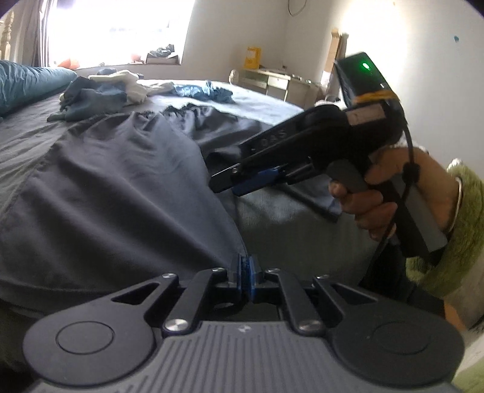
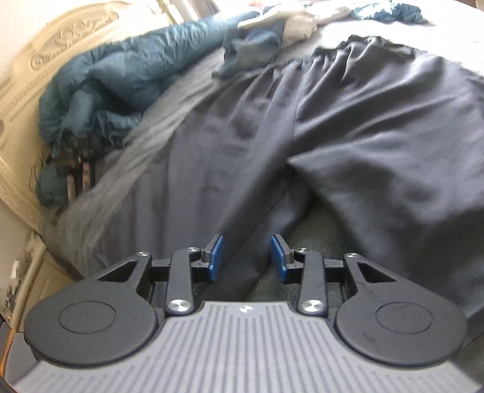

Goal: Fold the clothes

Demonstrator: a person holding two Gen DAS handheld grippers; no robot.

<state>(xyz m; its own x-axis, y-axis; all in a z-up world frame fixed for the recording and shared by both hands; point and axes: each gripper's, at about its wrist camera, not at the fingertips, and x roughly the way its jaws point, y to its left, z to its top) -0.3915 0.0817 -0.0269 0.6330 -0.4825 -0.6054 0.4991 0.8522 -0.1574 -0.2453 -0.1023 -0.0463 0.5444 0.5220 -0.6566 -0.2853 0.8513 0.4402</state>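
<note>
Lettering "DAS" on right claw (image 1: 239, 184), above trousers (image 1: 115, 187).

Sunlit window (image 1: 121, 27), white walls (image 1: 423, 90), carved headboard (image 2: 45, 75), pale desk (image 1: 272, 80)

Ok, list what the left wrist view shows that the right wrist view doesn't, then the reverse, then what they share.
Left wrist view only: the right gripper seen from the side, the hand in a fuzzy green sleeve holding it, the bright window, and the left gripper shut on a fold of the dark grey trousers.

Right wrist view only: the carved cream headboard, with the right gripper's blue pads apart around a trouser leg.

Both: the trousers, the teal quilted duvet, the heap of unfolded clothes, the grey bedsheet.
</note>
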